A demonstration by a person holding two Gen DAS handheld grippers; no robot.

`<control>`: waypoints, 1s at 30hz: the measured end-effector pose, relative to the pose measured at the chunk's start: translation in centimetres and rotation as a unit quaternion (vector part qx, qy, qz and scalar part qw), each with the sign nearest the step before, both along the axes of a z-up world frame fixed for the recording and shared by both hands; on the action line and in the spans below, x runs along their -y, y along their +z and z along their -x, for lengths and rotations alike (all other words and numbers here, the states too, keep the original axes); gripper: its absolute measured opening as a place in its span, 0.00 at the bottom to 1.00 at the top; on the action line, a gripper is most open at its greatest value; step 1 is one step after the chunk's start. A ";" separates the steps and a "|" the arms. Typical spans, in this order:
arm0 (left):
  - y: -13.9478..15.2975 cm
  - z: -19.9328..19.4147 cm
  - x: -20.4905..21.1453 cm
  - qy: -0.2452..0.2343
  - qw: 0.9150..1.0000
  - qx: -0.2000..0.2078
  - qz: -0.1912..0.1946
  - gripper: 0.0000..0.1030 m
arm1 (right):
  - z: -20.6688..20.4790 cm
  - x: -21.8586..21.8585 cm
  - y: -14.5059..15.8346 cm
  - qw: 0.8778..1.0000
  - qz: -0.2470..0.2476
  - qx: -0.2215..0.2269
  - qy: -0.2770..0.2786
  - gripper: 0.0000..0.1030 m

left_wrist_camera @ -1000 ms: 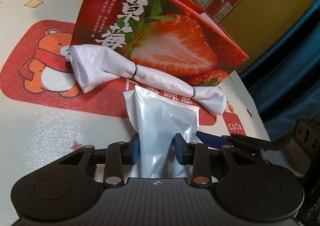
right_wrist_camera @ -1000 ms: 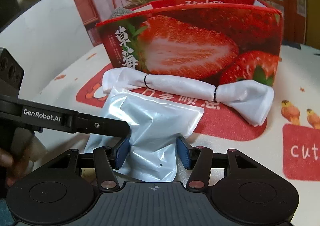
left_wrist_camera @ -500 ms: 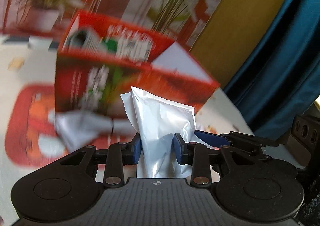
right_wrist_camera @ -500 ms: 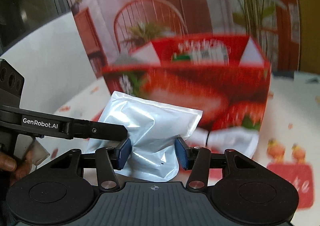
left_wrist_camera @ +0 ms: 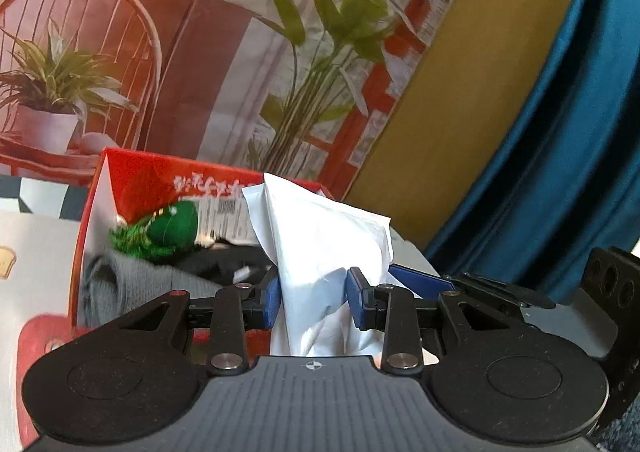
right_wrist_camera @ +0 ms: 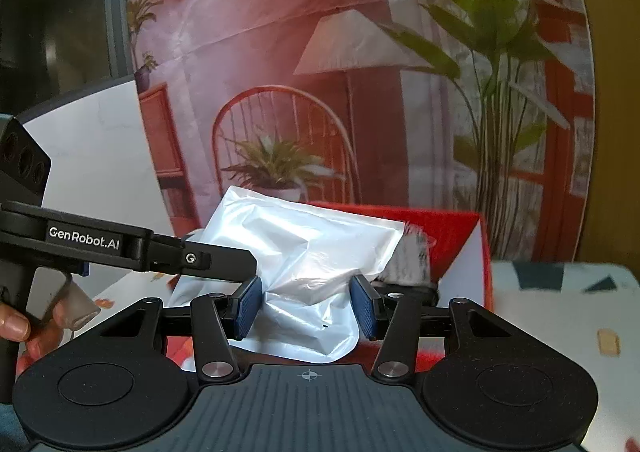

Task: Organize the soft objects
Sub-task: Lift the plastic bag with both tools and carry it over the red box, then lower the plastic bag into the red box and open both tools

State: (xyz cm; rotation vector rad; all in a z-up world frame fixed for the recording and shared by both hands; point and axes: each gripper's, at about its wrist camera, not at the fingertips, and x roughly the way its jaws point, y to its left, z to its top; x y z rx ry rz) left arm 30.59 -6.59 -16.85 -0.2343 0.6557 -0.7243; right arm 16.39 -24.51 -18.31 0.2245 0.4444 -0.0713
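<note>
Both grippers grip one white plastic pouch point(left_wrist_camera: 320, 244), lifted above the table. My left gripper point(left_wrist_camera: 314, 298) is shut on its near end. My right gripper point(right_wrist_camera: 308, 308) is shut on the same pouch point(right_wrist_camera: 304, 248), with the left gripper's black body point(right_wrist_camera: 132, 248) reaching in from the left. Behind and below the pouch stands the open red strawberry box point(left_wrist_camera: 132, 179); inside it lie a green plush point(left_wrist_camera: 168, 226), grey cloth point(left_wrist_camera: 132, 280) and dark items. The box also shows in the right wrist view point(right_wrist_camera: 452, 236).
A printed backdrop with a chair and plants stands behind the box point(left_wrist_camera: 200, 51). A blue curtain point(left_wrist_camera: 560, 131) hangs at the right. The patterned tablecloth point(right_wrist_camera: 560, 300) stretches right of the box. A hand point(right_wrist_camera: 16, 328) holds the left gripper.
Both grippers have lifted the pouch off the table, from in front of the box up to above its open top. The white tied cloth bundle has dropped out of view.
</note>
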 end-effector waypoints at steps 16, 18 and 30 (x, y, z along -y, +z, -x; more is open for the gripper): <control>-3.6 -10.6 3.4 0.026 0.998 -0.061 -0.024 0.38 | -9.7 5.8 -3.5 0.998 0.008 -0.063 -0.006 0.45; -4.1 -11.1 3.7 0.026 0.997 -0.066 -0.030 0.41 | -10.4 6.3 -4.0 0.997 0.008 -0.073 -0.009 0.45; -4.3 -11.2 3.9 0.056 0.992 -0.056 -0.097 0.71 | -11.3 6.9 -5.7 0.990 0.020 -0.126 -0.055 0.54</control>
